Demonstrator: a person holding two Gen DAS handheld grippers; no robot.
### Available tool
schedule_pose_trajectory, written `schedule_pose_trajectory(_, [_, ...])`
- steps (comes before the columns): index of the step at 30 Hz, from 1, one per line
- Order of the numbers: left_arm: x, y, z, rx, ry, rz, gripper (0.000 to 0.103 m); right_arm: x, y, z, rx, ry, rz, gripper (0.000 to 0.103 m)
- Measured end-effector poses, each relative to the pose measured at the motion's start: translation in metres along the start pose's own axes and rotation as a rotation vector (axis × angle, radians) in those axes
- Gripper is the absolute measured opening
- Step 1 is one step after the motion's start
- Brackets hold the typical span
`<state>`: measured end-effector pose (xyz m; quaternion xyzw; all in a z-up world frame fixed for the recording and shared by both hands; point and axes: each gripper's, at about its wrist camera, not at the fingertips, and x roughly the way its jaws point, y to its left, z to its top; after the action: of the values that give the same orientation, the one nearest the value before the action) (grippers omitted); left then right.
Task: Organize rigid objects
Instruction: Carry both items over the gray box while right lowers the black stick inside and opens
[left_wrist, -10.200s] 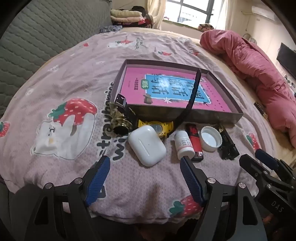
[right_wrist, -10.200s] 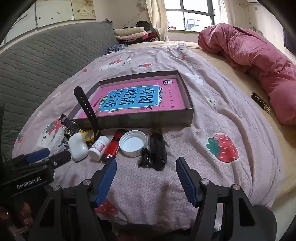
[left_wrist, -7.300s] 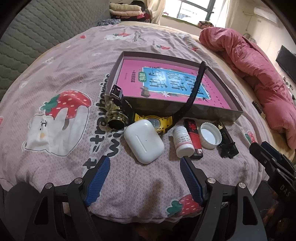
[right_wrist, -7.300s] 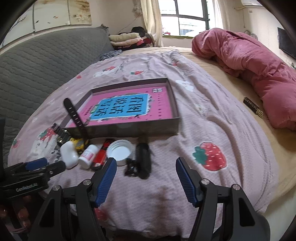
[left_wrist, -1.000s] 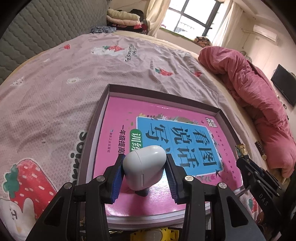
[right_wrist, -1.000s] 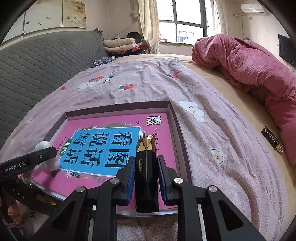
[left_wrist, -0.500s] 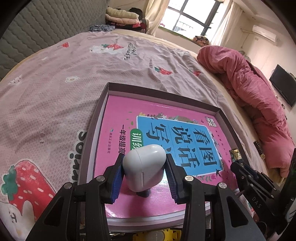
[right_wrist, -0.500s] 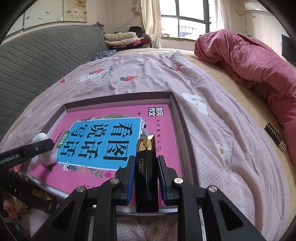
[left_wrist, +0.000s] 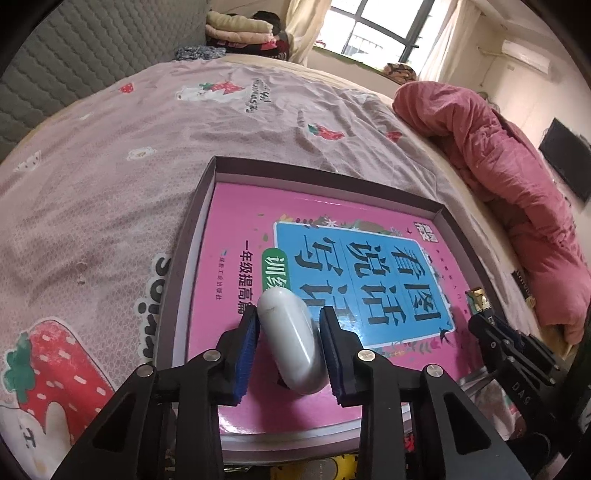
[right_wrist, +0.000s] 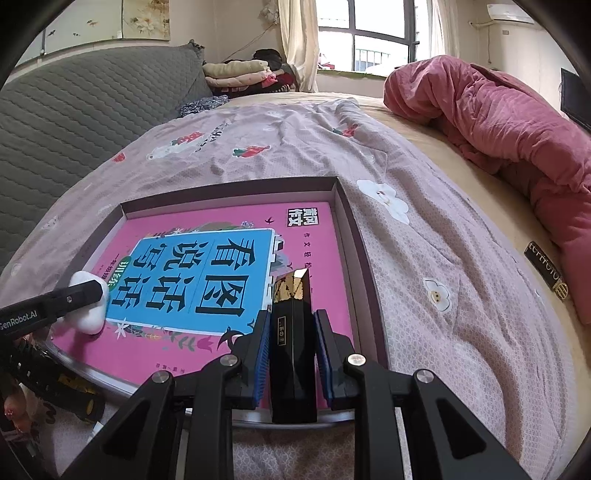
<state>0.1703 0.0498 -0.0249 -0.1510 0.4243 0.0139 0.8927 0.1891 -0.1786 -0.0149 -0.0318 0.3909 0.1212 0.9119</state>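
Note:
A shallow dark box with a pink book in it lies on the bed. My left gripper has its pads around a white earbud case, which lies tipped on the book near the box's front left; small gaps show at both pads. The case also shows in the right wrist view. My right gripper is shut on a black and gold lighter, held over the box's front right corner.
A pink quilt lies bunched at the right. A grey padded headboard is at the left, folded clothes at the far end. A yellow watch lies in front of the box. A small black label lies at the right.
The left pads have loosened and the earbud case has tipped down onto the book. The right gripper with the lighter has held almost still.

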Motion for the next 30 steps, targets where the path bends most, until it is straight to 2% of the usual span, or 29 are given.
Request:
schedule_pose_trajectory(14, [-0.002, 0.004, -0.001, -0.003, 0.021, -0.002, 0.034, -0.004, 0.001, 0.004, -0.024, 0.012, -0.028, 0.023])
schedule_pose_trajectory(30, [-0.004, 0.002, -0.003, 0.019, 0.034, 0.0, 0.034, 0.008, 0.012, 0.004, -0.086, 0.093, -0.148, 0.024])
